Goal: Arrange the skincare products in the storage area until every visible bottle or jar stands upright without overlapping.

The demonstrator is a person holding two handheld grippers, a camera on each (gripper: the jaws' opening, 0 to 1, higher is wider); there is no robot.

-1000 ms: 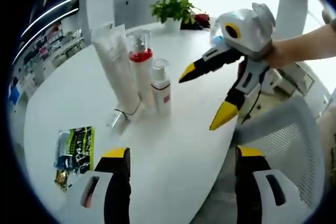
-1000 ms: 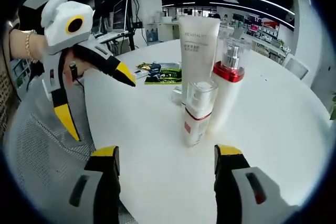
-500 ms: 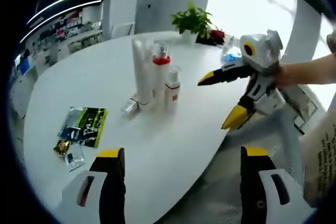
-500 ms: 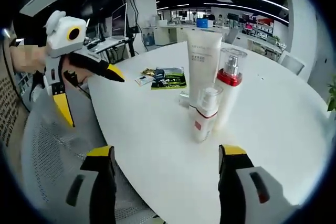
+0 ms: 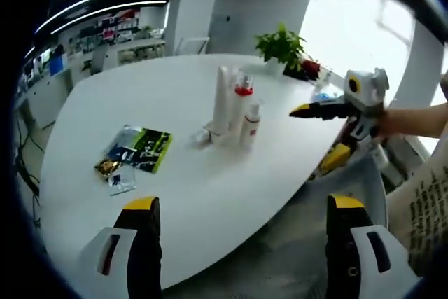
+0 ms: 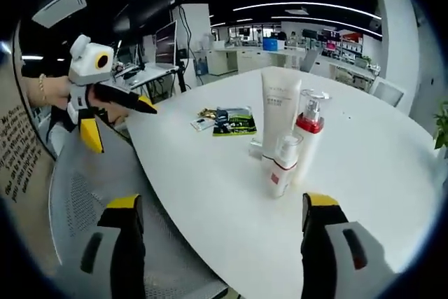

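Both grippers have drawn back from the table (image 6: 364, 173); left gripper (image 5: 241, 243) and right gripper (image 6: 222, 243) stand apart, empty. Tube (image 6: 279, 106) and two bottles (image 6: 308, 138) upright together mid-table

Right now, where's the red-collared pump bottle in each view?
Left gripper view: red-collared pump bottle upper centre, mid-table, right of the white tube.
Right gripper view: right of centre, right of the white tube.
Shared landmark: green sachet pack lying flat on the white table.
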